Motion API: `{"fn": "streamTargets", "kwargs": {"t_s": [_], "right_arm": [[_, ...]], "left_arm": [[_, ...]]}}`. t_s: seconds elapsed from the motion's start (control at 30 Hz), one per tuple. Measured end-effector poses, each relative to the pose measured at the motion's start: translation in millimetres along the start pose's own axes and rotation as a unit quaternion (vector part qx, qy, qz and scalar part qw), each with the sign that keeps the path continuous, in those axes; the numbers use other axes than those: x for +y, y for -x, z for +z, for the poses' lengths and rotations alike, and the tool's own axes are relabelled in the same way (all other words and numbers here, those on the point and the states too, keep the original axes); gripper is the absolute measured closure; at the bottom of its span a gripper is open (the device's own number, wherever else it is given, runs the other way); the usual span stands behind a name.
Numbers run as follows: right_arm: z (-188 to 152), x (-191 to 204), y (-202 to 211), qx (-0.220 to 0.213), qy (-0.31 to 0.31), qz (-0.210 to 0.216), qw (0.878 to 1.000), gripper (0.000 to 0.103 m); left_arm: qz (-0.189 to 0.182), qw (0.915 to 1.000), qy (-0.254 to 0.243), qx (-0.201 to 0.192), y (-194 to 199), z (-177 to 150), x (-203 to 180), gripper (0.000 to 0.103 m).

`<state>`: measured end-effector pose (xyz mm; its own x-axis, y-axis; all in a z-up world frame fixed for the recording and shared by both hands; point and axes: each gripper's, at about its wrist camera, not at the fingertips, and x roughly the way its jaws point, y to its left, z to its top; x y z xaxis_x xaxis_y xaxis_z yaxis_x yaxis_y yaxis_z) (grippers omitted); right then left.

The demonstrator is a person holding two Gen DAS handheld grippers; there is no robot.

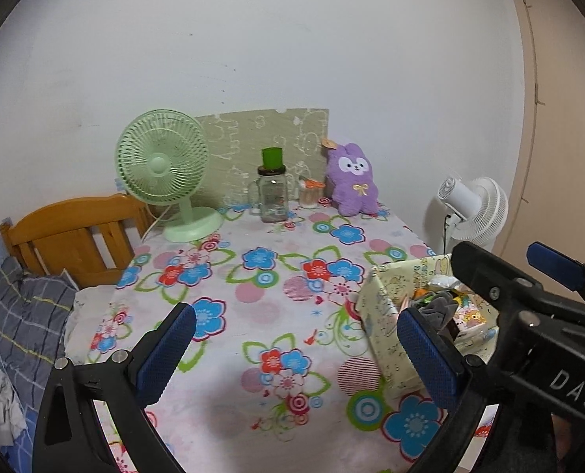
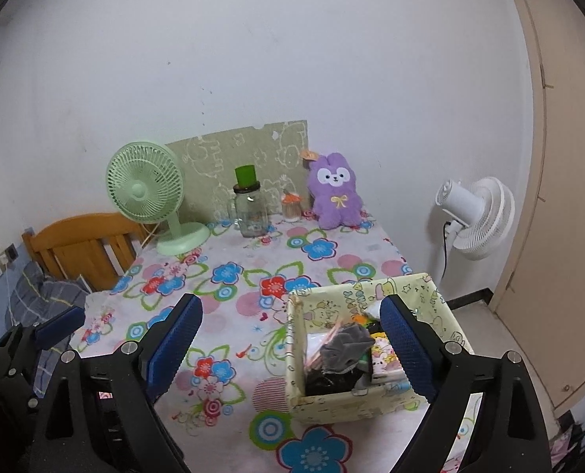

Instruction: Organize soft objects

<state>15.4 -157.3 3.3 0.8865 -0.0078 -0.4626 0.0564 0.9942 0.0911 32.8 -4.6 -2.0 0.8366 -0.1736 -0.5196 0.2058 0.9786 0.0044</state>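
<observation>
A pale yellow fabric storage box (image 2: 442,303) stands on the near right of the floral table (image 2: 253,260); it also shows in the left wrist view (image 1: 383,307). It holds grey cloth (image 2: 345,345), dark items and small packets. A purple plush bunny (image 2: 334,191) sits upright at the back against the wall, also in the left wrist view (image 1: 351,179). My left gripper (image 1: 296,351) is open and empty above the near table. My right gripper (image 2: 292,351) is open and empty, its right finger beside the box.
A green desk fan (image 2: 144,193), a glass jar with a green cup on top (image 2: 251,211) and a small toothpick jar (image 2: 291,207) line the back. A patterned board (image 2: 249,157) leans on the wall. A wooden bed frame (image 2: 83,248) is left; a white floor fan (image 2: 477,216) is right.
</observation>
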Motion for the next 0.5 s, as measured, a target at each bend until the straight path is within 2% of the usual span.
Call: {"fn": "streamTargets", "kwargs": {"t_s": [0.5], "right_arm": [[-3,18,21,-0.021,0.009,0.0,1.0,0.009]], "left_arm": [[0.017,0.999,0.026,-0.031,27,-7,27,0.0]]}}
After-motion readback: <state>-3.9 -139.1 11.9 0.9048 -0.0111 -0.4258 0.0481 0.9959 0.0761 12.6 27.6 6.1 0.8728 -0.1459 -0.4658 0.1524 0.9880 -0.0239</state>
